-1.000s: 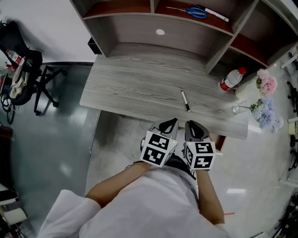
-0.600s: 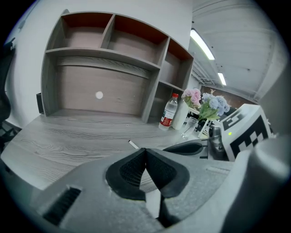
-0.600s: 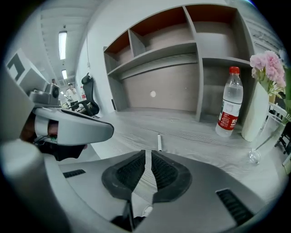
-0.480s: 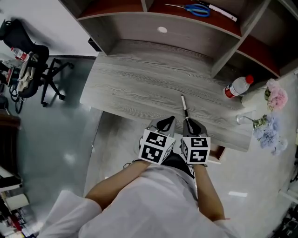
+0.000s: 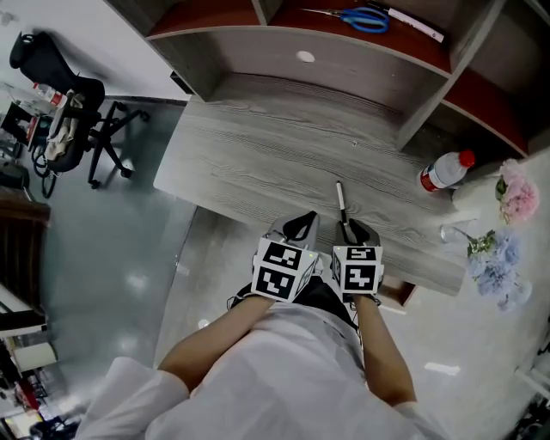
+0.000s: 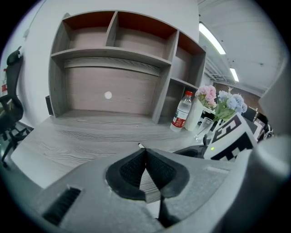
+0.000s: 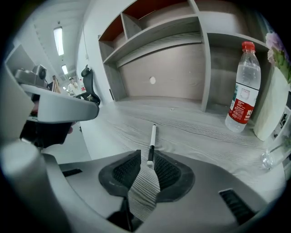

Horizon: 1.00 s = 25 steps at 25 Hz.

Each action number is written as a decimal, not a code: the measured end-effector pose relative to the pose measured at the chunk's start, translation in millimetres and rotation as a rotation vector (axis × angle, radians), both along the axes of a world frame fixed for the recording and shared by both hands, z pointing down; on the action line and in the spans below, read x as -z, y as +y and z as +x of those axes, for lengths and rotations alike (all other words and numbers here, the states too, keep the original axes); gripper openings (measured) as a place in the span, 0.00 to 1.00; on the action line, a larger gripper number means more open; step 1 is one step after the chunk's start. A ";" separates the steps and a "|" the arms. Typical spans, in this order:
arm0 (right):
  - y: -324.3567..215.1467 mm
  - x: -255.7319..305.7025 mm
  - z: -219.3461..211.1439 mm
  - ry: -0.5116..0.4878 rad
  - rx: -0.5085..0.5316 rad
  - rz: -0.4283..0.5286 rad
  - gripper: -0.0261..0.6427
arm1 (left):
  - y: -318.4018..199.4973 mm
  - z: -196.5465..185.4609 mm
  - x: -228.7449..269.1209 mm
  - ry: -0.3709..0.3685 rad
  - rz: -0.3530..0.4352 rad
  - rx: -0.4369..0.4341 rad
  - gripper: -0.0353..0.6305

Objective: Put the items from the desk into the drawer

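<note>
A black-and-white pen (image 5: 341,199) lies on the grey wooden desk (image 5: 249,163), near its front edge. In the head view both grippers hover side by side at that edge. My right gripper (image 5: 352,230) is shut and empty, and its tips sit just short of the pen's near end (image 7: 152,139). My left gripper (image 5: 302,225) is to the pen's left, jaws shut on nothing (image 6: 145,150). Blue-handled scissors (image 5: 361,17) lie on the upper shelf. No drawer shows clearly; a reddish-brown panel (image 5: 398,295) peeks out under the desk's front right.
A plastic bottle with a red cap (image 5: 441,172) stands at the desk's right, beside a vase of flowers (image 5: 507,232) and a glass (image 5: 451,232). Shelf compartments (image 6: 109,54) rise behind the desk. An office chair (image 5: 77,112) stands on the floor to the left.
Both grippers have edged forward to the desk's front edge. The right gripper's tips now reach the pen's near end. Nothing has been picked up.
</note>
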State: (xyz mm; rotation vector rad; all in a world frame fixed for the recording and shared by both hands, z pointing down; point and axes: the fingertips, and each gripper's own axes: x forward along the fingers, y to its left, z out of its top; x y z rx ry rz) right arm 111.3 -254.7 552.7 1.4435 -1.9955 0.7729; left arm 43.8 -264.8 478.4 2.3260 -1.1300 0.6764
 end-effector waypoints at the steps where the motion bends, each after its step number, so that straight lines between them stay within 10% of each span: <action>1: -1.9 -2.4 1.4 0.009 -0.006 -0.008 0.14 | 0.3 -0.6 -0.3 -0.002 0.000 0.002 0.06; 25: 31.2 -1.9 -1.1 0.108 -0.081 -0.031 0.09 | 34.0 -36.4 4.2 0.058 0.001 -0.045 0.06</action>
